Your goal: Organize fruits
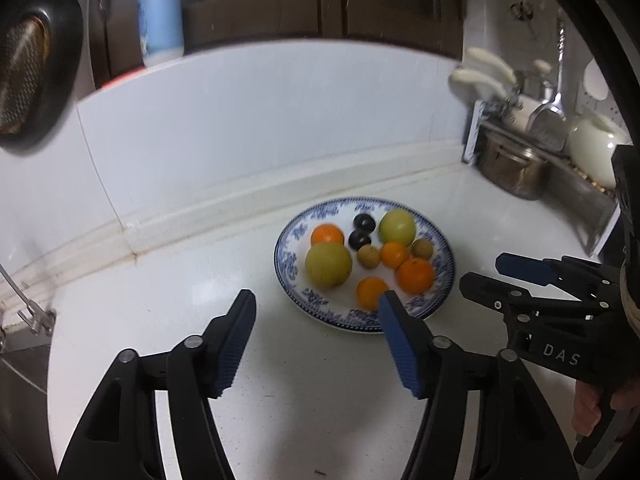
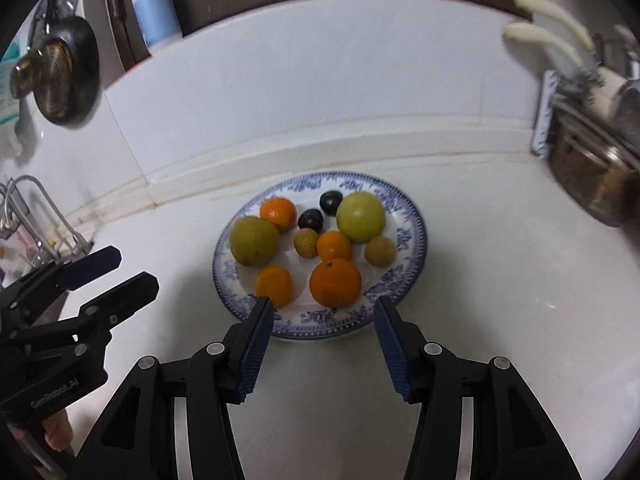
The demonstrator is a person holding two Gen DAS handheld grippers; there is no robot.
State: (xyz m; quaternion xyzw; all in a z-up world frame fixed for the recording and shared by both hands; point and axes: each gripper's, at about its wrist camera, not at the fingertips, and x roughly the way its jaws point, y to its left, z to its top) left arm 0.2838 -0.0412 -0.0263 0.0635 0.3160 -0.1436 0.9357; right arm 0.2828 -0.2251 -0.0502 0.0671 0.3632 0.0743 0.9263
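A blue-and-white plate [image 1: 440,280] [image 2: 408,216] sits on the white counter and holds several fruits: two green apples [image 1: 329,264] [image 2: 361,217], several oranges [image 1: 415,275] [image 2: 335,282], two dark plums [image 1: 364,223] [image 2: 310,219] and two tan lychees [image 1: 368,256] [image 2: 379,251]. My left gripper [image 1: 318,300] is open and empty, just short of the plate's near-left rim. My right gripper [image 2: 323,306] is open and empty over the plate's near rim, in front of the largest orange. Each gripper shows in the other's view [image 1: 480,270] [image 2: 134,266].
A dish rack with a steel pot [image 1: 516,164] [image 2: 588,176], white teapot [image 1: 596,148] and white-handled knives [image 2: 548,36] stands at the right. A blue bottle [image 1: 160,12] [image 2: 154,8] and a dark strainer [image 1: 28,72] [image 2: 66,68] are at the back left. A wire rack [image 2: 36,216] is left.
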